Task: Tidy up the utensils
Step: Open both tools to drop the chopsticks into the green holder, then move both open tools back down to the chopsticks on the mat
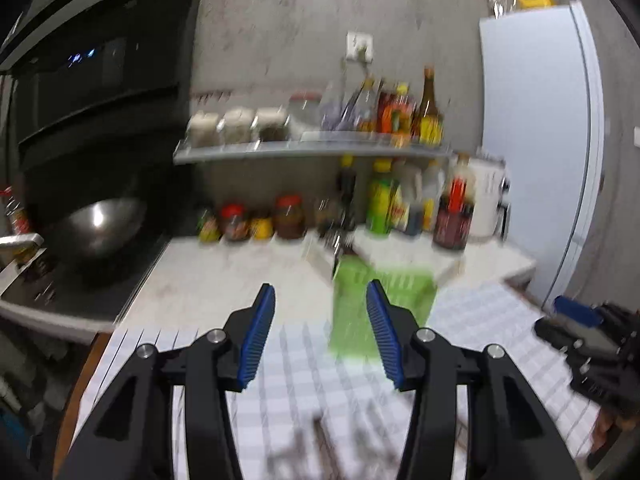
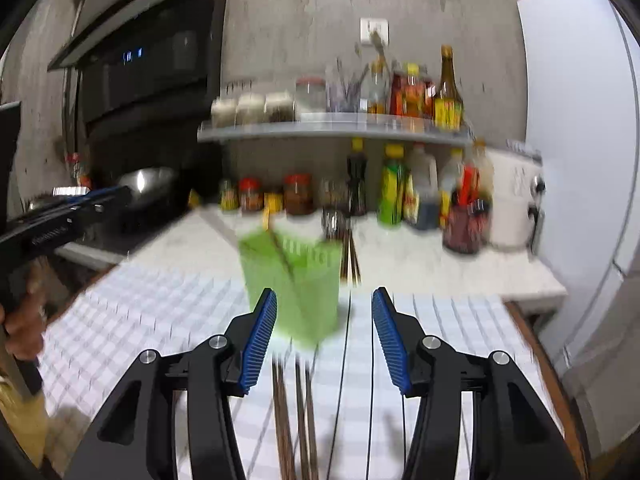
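Observation:
Both views are blurred. A green slotted utensil holder stands upright on a white checked cloth. Dark chopsticks lean at its far side. Several brown chopsticks lie flat on the cloth in front of it, below my right gripper, which is open with nothing between its blue pads. My left gripper is open too, over the cloth, with the holder just right of centre ahead. Dark blurred utensils lie beneath it. In the left wrist view the other gripper shows at the far right.
A shelf and the white counter below it carry several jars and bottles. A red pot of utensils stands at the right. A steel wok sits on the stove at left under a black hood. A white fridge fills the right.

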Action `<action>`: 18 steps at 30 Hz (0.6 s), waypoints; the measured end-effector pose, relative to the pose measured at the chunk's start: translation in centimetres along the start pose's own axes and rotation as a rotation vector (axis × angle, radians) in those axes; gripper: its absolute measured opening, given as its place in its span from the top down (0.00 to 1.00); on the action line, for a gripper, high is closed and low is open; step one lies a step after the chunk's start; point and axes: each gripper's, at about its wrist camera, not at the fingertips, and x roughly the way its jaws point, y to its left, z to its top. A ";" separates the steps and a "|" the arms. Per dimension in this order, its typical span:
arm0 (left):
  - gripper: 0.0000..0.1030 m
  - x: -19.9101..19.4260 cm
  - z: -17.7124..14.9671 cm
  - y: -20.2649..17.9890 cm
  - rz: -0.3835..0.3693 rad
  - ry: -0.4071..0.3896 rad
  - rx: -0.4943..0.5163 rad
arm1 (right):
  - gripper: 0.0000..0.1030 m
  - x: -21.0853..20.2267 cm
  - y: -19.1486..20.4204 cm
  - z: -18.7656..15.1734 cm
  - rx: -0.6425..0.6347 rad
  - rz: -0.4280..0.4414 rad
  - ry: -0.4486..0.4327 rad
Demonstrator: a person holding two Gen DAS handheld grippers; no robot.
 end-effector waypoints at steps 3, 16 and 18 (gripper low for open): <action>0.54 -1.2 -5.5 0.5 0.047 0.124 0.029 | 0.50 -1.1 0.4 -3.7 -0.008 -0.005 0.063; 0.54 -1.1 -19.3 3.0 -0.067 0.529 -0.152 | 0.50 -2.0 0.1 -12.6 0.084 -0.018 0.232; 0.54 -1.7 -19.6 2.2 -0.076 0.527 -0.128 | 0.50 -1.8 -0.1 -12.8 0.092 -0.023 0.240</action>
